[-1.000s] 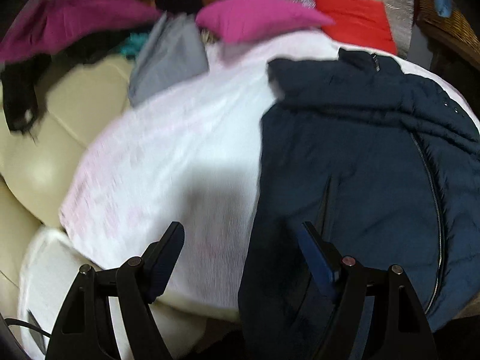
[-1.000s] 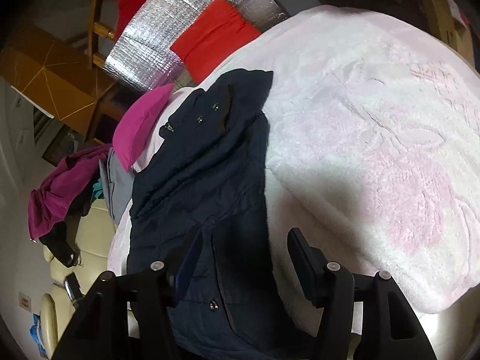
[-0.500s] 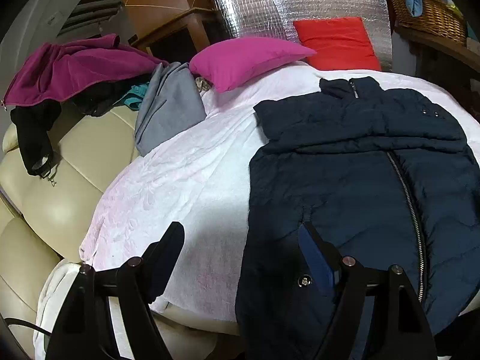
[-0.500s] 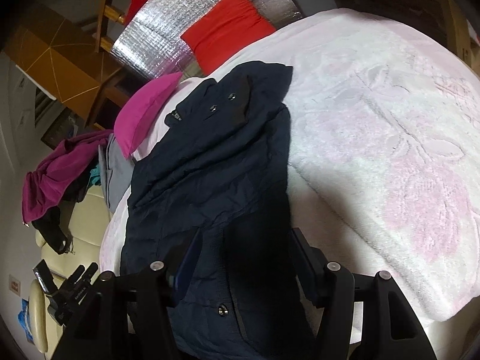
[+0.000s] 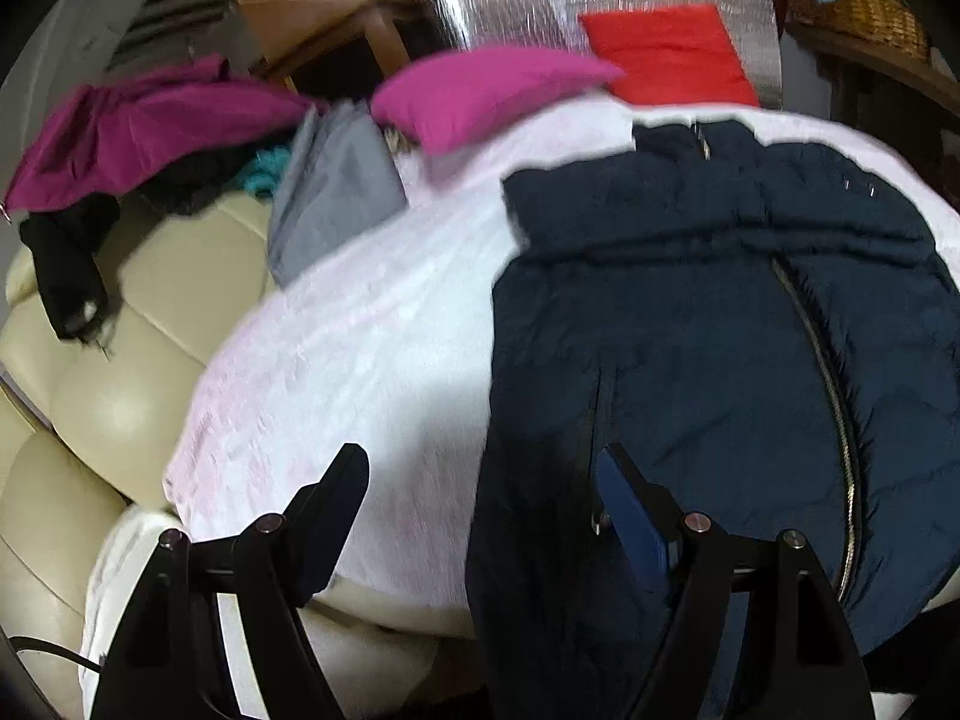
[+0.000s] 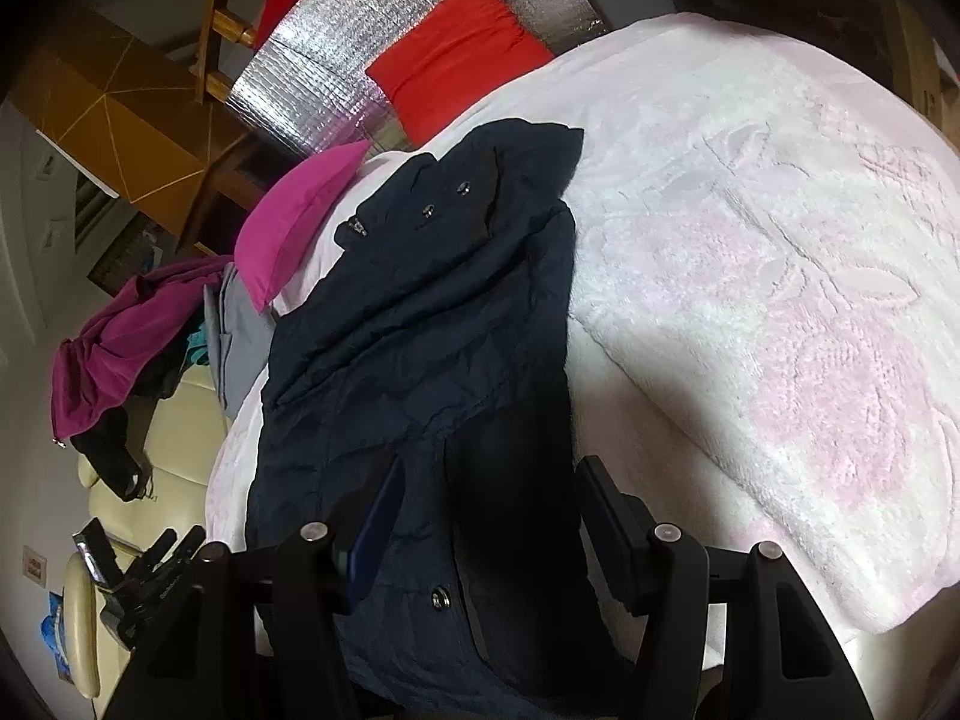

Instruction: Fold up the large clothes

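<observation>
Both claws, left gripper (image 5: 480,501) and right gripper (image 6: 489,501), hovering spread apart, gripping nothing. Lying flat toward twelve o'clock on pink-white plush blanket (image 6: 780,276): dark navy quilted zip jacket (image 5: 708,330). Likely approaching hem; next, pinching both bottom corners.

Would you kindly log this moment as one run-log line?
step: pre-grasp | navy jacket: flat on pink blanket | left hand-held gripper: open | right hand-held gripper: open over hem

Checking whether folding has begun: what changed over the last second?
Only the cameras shifted: the left gripper swung slightly, the right gripper eased left over the jacket. Nothing was gripped or released. Jacket stays flat on the blanket; both grippers stay open.
</observation>
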`<control>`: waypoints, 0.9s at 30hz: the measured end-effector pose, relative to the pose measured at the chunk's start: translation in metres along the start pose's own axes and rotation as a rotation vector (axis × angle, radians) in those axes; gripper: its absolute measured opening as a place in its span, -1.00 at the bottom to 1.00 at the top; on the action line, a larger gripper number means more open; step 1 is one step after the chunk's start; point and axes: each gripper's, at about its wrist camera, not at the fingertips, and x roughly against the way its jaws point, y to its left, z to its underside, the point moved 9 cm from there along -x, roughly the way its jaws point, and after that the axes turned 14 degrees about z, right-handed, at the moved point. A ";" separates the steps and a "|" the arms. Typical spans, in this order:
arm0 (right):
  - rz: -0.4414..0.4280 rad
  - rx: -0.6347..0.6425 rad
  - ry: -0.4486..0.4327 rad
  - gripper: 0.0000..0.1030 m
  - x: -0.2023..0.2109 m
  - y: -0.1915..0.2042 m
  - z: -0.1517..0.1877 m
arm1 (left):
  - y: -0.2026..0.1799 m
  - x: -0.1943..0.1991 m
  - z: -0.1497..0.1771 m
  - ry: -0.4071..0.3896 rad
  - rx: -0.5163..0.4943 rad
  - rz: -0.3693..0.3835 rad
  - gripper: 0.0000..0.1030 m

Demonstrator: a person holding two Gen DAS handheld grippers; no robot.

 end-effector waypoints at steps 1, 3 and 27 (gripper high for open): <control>0.000 0.000 0.011 0.22 0.000 -0.001 0.002 | 0.002 -0.005 0.004 0.026 0.015 0.006 0.53; 0.000 0.002 0.031 0.22 -0.002 -0.005 0.005 | 0.012 -0.024 0.022 0.128 0.080 0.032 0.53; 0.069 -0.025 -0.155 0.38 -0.043 0.030 -0.119 | 0.037 -0.119 -0.135 -0.016 0.439 0.256 0.53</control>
